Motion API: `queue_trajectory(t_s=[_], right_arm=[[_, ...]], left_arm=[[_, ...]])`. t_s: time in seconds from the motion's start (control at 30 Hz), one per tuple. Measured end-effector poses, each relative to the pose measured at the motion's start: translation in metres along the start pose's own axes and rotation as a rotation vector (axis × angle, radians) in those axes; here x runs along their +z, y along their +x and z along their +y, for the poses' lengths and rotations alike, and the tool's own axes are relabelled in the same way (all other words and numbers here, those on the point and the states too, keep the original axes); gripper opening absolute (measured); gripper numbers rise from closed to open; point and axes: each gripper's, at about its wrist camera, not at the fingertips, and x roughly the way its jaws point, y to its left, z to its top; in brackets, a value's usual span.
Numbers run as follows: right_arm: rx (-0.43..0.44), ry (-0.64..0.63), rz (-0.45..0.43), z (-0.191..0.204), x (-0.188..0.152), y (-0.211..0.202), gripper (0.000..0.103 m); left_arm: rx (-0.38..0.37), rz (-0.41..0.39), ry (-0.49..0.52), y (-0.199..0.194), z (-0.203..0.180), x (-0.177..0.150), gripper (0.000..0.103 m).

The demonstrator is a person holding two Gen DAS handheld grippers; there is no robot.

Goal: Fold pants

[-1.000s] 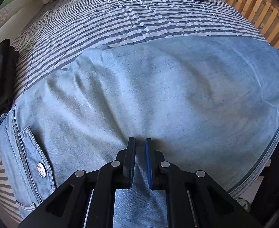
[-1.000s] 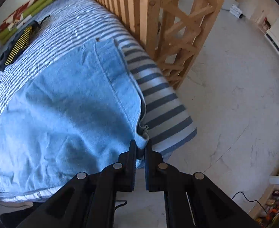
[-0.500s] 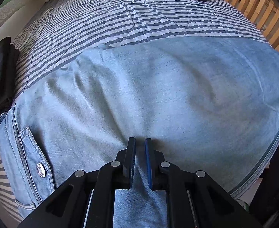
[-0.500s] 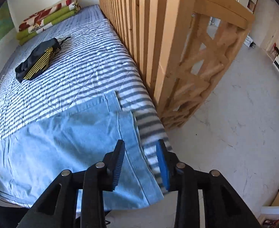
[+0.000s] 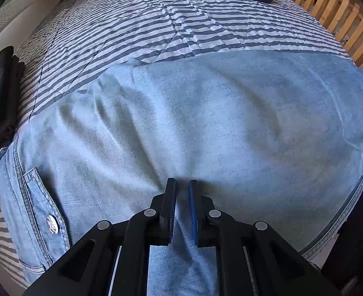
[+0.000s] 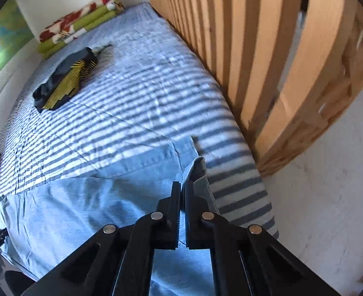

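Across striped bed (image 5: 186, 24), jeans (image 5: 206, 123) lie crosswise (apparently pinched), cuffs rightward.

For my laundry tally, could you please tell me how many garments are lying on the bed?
2: the light-blue jeans spread across the near end, and a black garment with yellow stripes farther up the striped bedspread. Others may lie out of view.

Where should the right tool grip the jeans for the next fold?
At the hem end of the jeans, on the corner curling up by the wooden rail. Come from the near bed edge: that corner stands off the striped cover.
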Motion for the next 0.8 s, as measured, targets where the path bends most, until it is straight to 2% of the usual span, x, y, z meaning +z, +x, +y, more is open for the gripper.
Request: queue_trajectory(t_s=[0.03, 0.13, 0.17, 0.2, 0.23, 0.3, 0.37, 0.4, 0.43, 0.57, 0.67, 0.8], right_arm=[[-0.013, -0.031, -0.037, 0.007, 0.003, -0.01, 0.002], [-0.162, -0.109, -0.201, 0.022, 0.013, -0.029, 0.002], [-0.203, -0.129, -0.23, 0.023, 0.015, -0.027, 0.002], [-0.26, -0.163, -0.188, 0.024, 0.018, -0.014, 0.002], [-0.315, -0.191, -0.099, 0.021, 0.02, 0.005, 0.003], [-0.351, -0.189, 0.036, 0.013, 0.022, 0.033, 0.003], [-0.368, -0.125, 0.003, 0.005, 0.024, 0.028, 0.01], [-0.351, -0.093, -0.028, 0.003, 0.025, 0.021, 0.017], [-0.323, -0.072, -0.048, 0.004, 0.024, 0.013, 0.019], [-0.195, -0.144, -0.052, 0.039, 0.012, -0.004, 0.02], [-0.117, -0.222, -0.014, 0.081, -0.005, -0.004, 0.023], [0.022, -0.317, -0.013, 0.157, -0.019, -0.014, 0.023]], left_arm=[[-0.003, -0.004, -0.003, 0.0, 0.0, 0.0, 0.011], [-0.012, -0.016, -0.016, 0.001, 0.001, 0.003, 0.011], [-0.013, -0.017, -0.018, 0.001, 0.001, 0.004, 0.011], [-0.013, -0.017, -0.017, 0.002, 0.002, 0.005, 0.011], [-0.013, -0.015, -0.013, 0.002, 0.001, 0.006, 0.011], [-0.014, -0.012, -0.004, 0.003, 0.001, 0.007, 0.011], [-0.018, -0.01, -0.004, 0.003, 0.002, 0.007, 0.011], [-0.02, -0.01, -0.003, 0.003, 0.003, 0.007, 0.011], [-0.024, -0.01, -0.003, 0.002, 0.004, 0.007, 0.011], [-0.033, -0.042, -0.05, -0.012, 0.018, 0.001, 0.011], [-0.017, -0.116, -0.151, -0.039, 0.051, -0.013, 0.011], [0.053, -0.173, -0.349, -0.074, 0.121, -0.056, 0.016]])
